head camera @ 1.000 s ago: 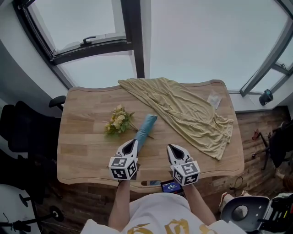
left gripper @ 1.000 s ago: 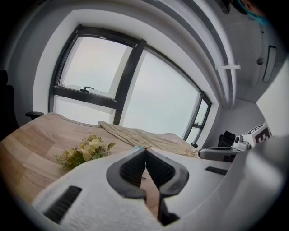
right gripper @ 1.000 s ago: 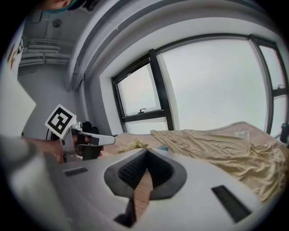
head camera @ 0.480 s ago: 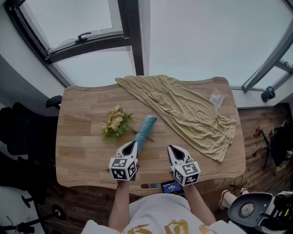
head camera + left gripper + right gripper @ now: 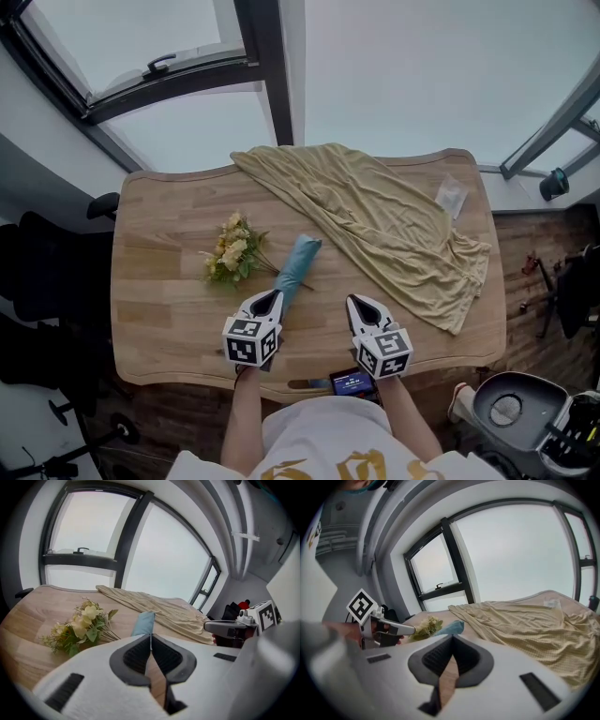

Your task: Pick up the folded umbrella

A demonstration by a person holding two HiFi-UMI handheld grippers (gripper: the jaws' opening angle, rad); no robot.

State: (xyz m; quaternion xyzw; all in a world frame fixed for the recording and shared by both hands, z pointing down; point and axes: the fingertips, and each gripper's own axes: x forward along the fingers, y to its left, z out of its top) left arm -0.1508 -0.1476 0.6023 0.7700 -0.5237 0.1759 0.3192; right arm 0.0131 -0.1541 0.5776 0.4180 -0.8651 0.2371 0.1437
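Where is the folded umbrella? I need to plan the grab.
In the head view the folded umbrella lies mid-table, just right of the flowers, ahead of the left gripper.

Flat, pale daylight pours through the windows (image 5: 403, 75) behind the table (image 5: 159, 309); the glass is blown out to near white. Shadows on the wood are soft and faint. The head view is sharp, its edges bowed. Both gripper views are fisheye with black corners. The left gripper (image 5: 150, 637) and right gripper (image 5: 451, 639) blur near the lens, and the room's sides look dim, perhaps underexposed.
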